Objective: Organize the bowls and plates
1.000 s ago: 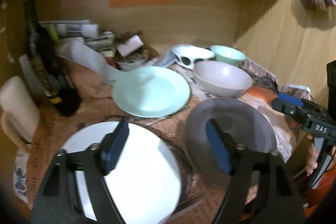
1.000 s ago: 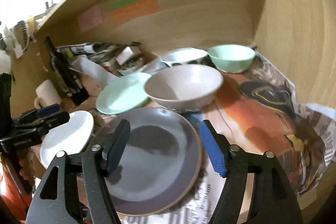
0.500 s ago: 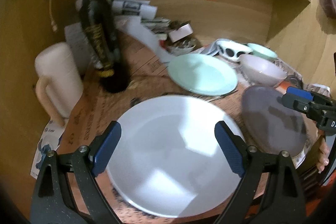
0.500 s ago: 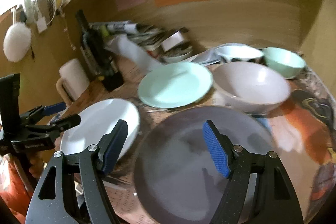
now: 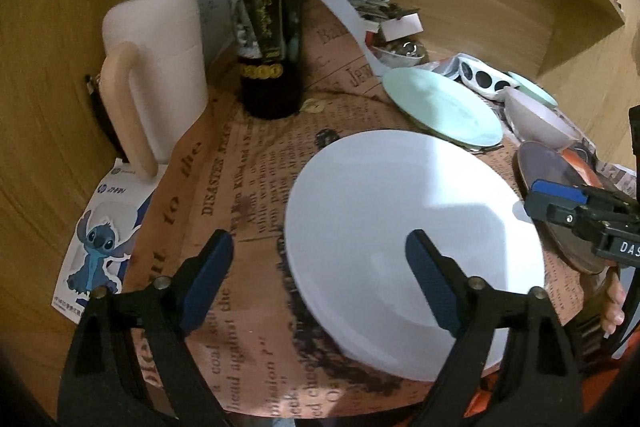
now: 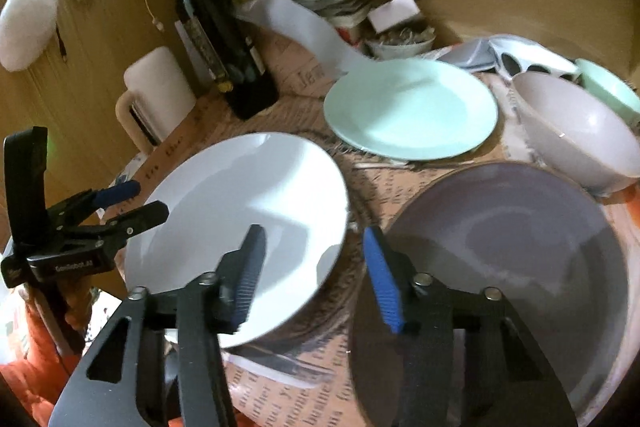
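Note:
A white plate lies near the table's front; it also shows in the right wrist view. My left gripper is open, its right finger over the plate's left part. My right gripper is open and straddles the gap between the white plate and a grey-purple plate, which also shows in the left wrist view. A mint plate, a pale bowl, a mint bowl and a white spotted dish lie behind.
A dark bottle and a cream mug stand at the left. Papers and a small cluttered bowl sit at the back wall. A newspaper-print mat covers the table. A sticker sheet lies at the left edge.
My left gripper has swung left and down toward the white plate. My right gripper has swung left too, from over the grey-purple plate to the gap between the plates, and its fingers stand closer together.

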Tool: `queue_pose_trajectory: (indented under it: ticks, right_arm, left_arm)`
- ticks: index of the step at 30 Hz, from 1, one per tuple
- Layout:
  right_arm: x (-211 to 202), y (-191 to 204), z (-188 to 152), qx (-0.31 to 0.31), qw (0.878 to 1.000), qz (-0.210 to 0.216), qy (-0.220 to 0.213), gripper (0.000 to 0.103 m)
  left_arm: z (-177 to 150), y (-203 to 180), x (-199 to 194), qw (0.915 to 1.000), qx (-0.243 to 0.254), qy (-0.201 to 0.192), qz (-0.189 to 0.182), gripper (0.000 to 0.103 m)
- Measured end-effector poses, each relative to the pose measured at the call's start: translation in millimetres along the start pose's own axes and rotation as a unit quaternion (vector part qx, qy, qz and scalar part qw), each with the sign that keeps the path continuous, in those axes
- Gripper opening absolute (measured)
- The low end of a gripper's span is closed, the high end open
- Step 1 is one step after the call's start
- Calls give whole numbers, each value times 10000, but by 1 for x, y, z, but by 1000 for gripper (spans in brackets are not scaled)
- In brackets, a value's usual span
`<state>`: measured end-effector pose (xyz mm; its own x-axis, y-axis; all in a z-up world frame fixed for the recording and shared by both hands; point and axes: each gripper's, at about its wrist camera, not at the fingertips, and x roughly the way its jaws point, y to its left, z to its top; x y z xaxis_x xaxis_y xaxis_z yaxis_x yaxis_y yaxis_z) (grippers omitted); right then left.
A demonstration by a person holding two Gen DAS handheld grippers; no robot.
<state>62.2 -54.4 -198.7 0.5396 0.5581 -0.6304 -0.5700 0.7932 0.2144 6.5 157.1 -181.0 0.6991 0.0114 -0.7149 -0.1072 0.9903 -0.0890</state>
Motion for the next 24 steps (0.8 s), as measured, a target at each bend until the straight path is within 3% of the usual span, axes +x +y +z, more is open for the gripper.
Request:
queue_pose_trajectory:
  ticks: [2,7,14,24]
  right_arm:
    - [3,1,0,45,10000,-2,67,36]
    - [9,4,0,75,9995,-246,161,35]
    - [11,12,-1,-6,9983,-560,142,35]
    - [19,15,6,139,9989,-447,89,35]
  left_arm:
    - [-2,3,1,10000,5,32,-56,74]
    - [-5,9,8,9997,18,134,-225,62]
    - [-9,11,15,9986,45,246,-472,52]
    - [-6,18,16,9978,7,258,-604,39]
